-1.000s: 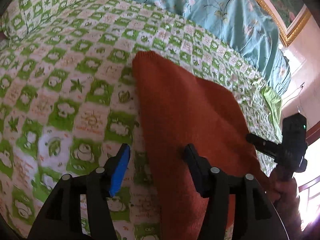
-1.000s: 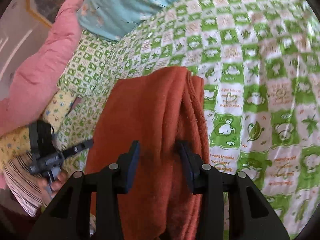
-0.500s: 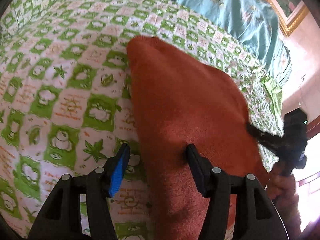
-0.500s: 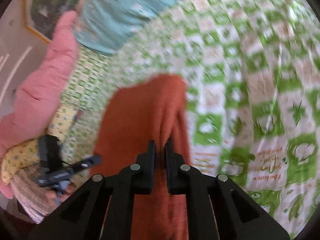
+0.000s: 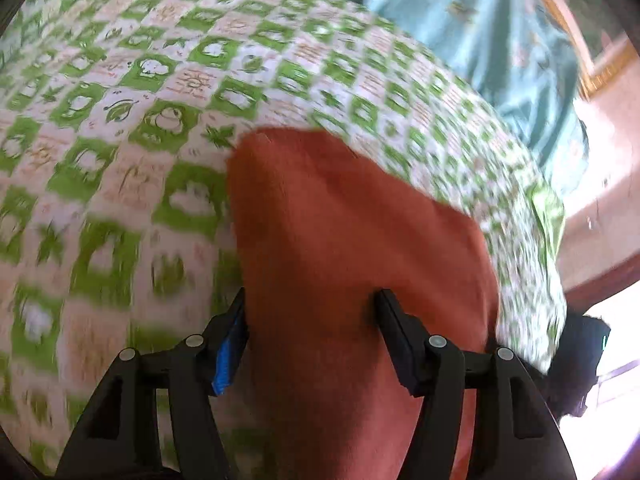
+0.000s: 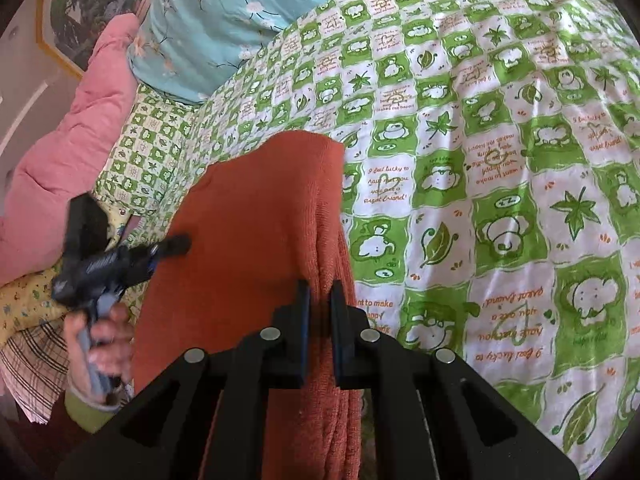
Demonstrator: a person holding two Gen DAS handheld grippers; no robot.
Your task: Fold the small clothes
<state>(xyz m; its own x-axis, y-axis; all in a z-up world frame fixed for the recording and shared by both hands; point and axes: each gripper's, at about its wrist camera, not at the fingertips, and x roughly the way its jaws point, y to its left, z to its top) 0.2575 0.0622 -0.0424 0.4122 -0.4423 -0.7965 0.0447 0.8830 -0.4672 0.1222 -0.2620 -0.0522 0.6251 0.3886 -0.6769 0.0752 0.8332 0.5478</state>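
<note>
An orange-red knitted garment [image 5: 344, 232] lies folded on the green-and-white checked bedspread [image 5: 132, 128]. My left gripper [image 5: 312, 312] is open, its jaws spread on either side of the garment's near end; the cloth fills the gap. In the right wrist view the garment [image 6: 256, 216] runs from the middle down to the bottom. My right gripper [image 6: 320, 292] is shut on the garment's thick right edge. The left gripper, held in a hand, shows at the garment's left edge in the right wrist view [image 6: 168, 246].
A light blue flowered quilt [image 6: 224, 12] lies at the head of the bed, with a pink quilt [image 6: 64, 152] beside it. A framed picture [image 6: 80, 4] hangs on the wall. The bedspread [image 6: 500, 160] stretches to the right of the garment.
My right gripper has closed on the garment's right edge. My left gripper has moved forward, so the garment now sits between its open jaws. The left wrist view is blurred by motion.
</note>
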